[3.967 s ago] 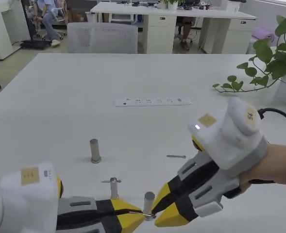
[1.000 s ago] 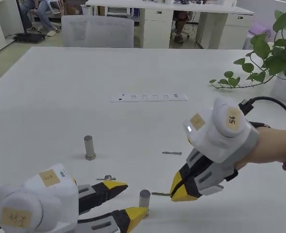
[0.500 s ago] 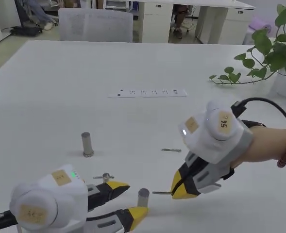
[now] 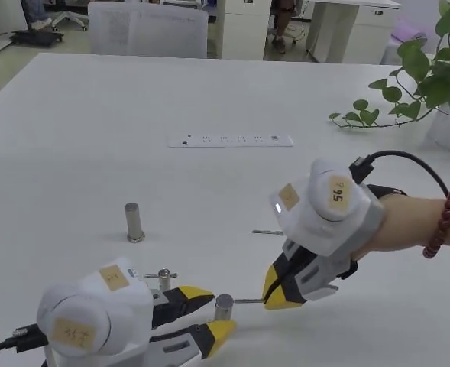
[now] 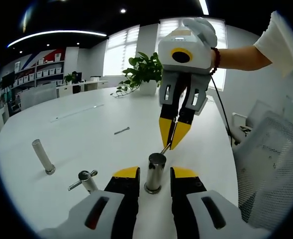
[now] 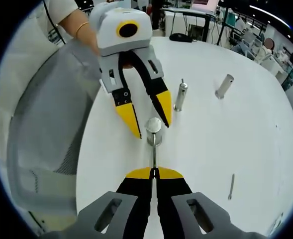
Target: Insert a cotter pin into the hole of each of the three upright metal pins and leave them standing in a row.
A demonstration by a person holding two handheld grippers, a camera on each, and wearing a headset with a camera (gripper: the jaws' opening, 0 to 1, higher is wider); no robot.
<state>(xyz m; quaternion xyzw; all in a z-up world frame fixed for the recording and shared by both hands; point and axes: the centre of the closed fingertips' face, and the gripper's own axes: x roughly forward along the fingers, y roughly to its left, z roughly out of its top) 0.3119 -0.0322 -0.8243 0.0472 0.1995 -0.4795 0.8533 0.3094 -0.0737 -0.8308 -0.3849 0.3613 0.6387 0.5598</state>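
Three upright metal pins stand on the white table. The near pin (image 4: 224, 306) stands between the jaws of my left gripper (image 4: 212, 311), which is open and flanks it without clamping it. My right gripper (image 4: 273, 296) is shut on a thin cotter pin (image 4: 247, 300), whose tip points at the near pin's side and reaches its edge. In the right gripper view the cotter pin (image 6: 154, 154) runs straight to that pin (image 6: 153, 130). The middle pin (image 4: 163, 279) has a cotter pin through its top. The far pin (image 4: 134, 222) stands bare.
A loose cotter pin (image 4: 267, 232) lies on the table behind the right gripper. Farther back lies a white power strip (image 4: 230, 140), and a potted plant (image 4: 408, 84) trails at the right. The right gripper's cable (image 4: 408, 164) arcs over the person's wrist.
Four seconds ago both grippers' tips met at the near pin. Since then the left jaws have opened around it. Over the last second the right gripper eased its cotter pin toward the pin.
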